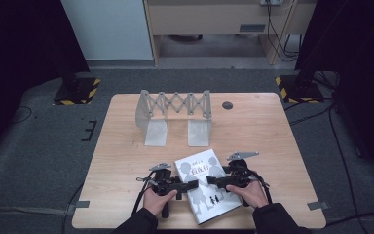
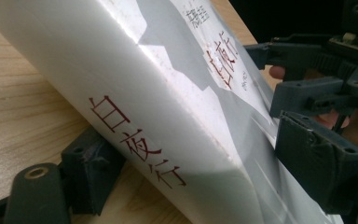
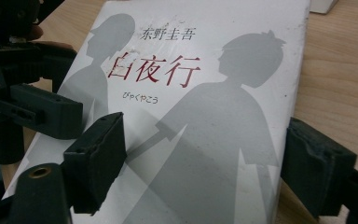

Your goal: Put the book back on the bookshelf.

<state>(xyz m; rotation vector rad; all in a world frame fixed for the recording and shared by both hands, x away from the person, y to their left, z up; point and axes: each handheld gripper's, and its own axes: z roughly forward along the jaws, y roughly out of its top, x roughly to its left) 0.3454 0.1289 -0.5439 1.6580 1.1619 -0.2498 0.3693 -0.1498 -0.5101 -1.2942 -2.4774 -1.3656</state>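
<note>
My left fingers [image 1: 191,184] straddle the spine edge of the white book [image 1: 209,187], one pad under it against the counter [image 1: 126,161] and the other pad over the cover; whether they actually press the book I cannot tell. In the left gripper view the book [image 2: 168,116] tilts up off the wood on that side, its spine with red characters running diagonally between my two pads. My right fingers [image 1: 213,181] come in from the opposite side, facing the left ones over the cover; in the right gripper view one pad [image 3: 95,161] rests on the cover's grey silhouettes and the other [image 3: 314,165] stands just beyond the book's far long edge, on the wood, so whether they clamp it I cannot tell. The two sets of fingers are close to each other above the middle of the cover. The book lies near my edge of the counter, one corner nearly reaching it. Ahead of both fingers, past an open stretch of bare wood, stands a grey folding book rack [image 1: 174,117], well apart from the book. To the outside of each hand the counter lies bare out to its side edges.
</note>
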